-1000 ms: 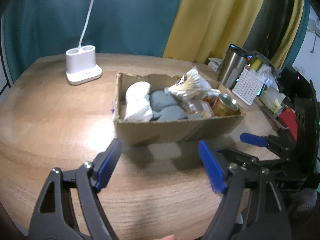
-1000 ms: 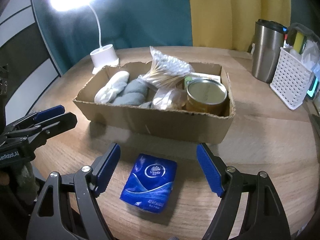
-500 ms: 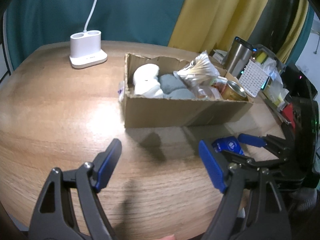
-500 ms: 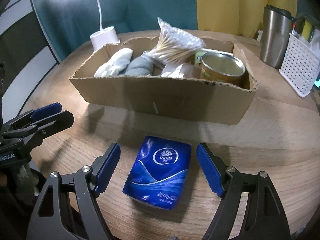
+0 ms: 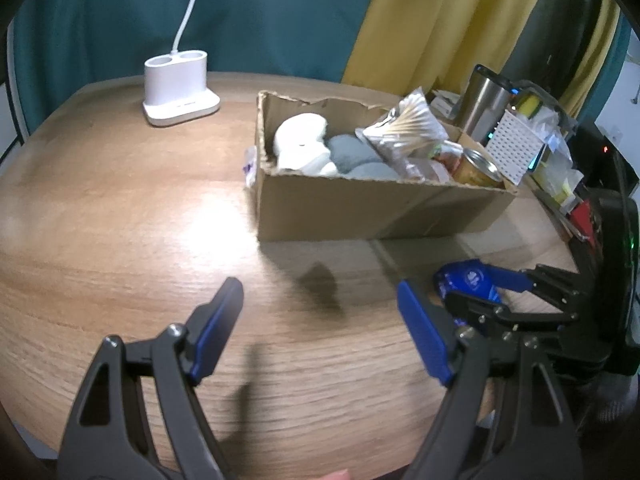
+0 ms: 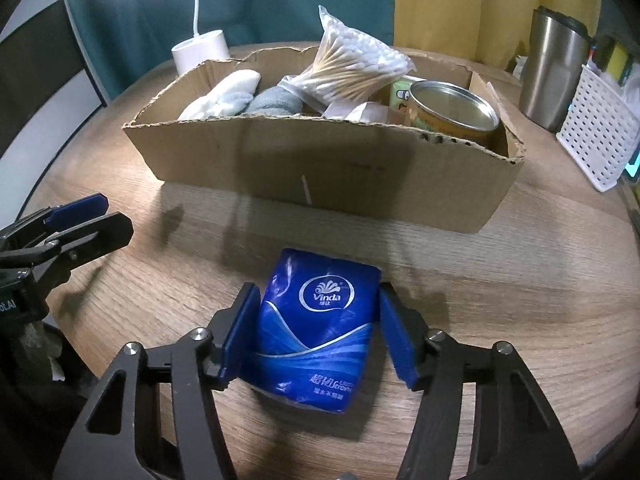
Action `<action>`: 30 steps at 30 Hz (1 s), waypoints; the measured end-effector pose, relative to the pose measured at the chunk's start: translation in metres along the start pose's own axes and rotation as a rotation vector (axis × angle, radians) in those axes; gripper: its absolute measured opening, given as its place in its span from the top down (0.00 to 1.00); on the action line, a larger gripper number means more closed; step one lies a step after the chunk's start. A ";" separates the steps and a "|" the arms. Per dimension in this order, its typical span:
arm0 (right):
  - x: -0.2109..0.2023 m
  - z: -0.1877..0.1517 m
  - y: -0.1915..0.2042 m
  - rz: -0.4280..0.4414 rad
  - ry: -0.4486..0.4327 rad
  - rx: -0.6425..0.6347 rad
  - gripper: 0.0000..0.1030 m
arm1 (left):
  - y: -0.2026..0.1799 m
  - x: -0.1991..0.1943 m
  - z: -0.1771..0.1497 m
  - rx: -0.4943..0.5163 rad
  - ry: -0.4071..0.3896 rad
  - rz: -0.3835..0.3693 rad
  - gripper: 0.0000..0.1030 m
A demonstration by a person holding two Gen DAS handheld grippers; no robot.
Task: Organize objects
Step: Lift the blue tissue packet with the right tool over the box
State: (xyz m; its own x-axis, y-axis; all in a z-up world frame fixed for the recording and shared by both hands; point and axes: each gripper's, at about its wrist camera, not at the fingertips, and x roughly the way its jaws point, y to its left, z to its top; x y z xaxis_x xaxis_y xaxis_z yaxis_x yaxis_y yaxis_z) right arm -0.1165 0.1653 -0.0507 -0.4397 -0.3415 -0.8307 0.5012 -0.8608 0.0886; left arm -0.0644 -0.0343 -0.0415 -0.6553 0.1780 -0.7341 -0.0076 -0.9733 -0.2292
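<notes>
A blue Vinda tissue pack point(image 6: 320, 324) lies on the wooden table in front of a cardboard box point(image 6: 320, 168). My right gripper point(image 6: 318, 332) has closed in around the pack, its blue pads point(image 6: 240, 328) against the pack's sides. The pack also shows in the left wrist view point(image 5: 468, 282), between the right gripper's fingers. My left gripper point(image 5: 320, 328) is open and empty above bare table, left of the pack. The box point(image 5: 376, 208) holds white and grey socks, a bag of cotton swabs point(image 6: 352, 64) and a tin can point(image 6: 452, 112).
A white lamp base point(image 5: 180, 88) stands at the back left. A steel tumbler point(image 6: 552, 68) and a white perforated basket point(image 6: 600, 136) stand to the right of the box. Curtains hang behind the table.
My right gripper has moved forward over the tissue pack and its jaws have narrowed onto the pack's sides. The left gripper has pulled back from the box.
</notes>
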 end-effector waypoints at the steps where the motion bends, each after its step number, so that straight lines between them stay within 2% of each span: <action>1: -0.001 0.000 -0.001 0.007 -0.004 0.006 0.43 | 0.000 0.000 0.000 0.001 0.001 0.000 0.22; 30: -0.049 0.032 -0.016 0.032 -0.121 -0.006 0.43 | -0.014 -0.012 0.026 0.017 -0.050 -0.002 0.22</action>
State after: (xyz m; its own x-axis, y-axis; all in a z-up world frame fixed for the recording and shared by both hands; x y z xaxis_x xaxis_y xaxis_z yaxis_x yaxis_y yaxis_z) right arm -0.1266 0.1837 0.0062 -0.5102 -0.4125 -0.7547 0.5206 -0.8466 0.1109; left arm -0.0758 -0.0264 -0.0131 -0.6921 0.1732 -0.7007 -0.0217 -0.9754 -0.2196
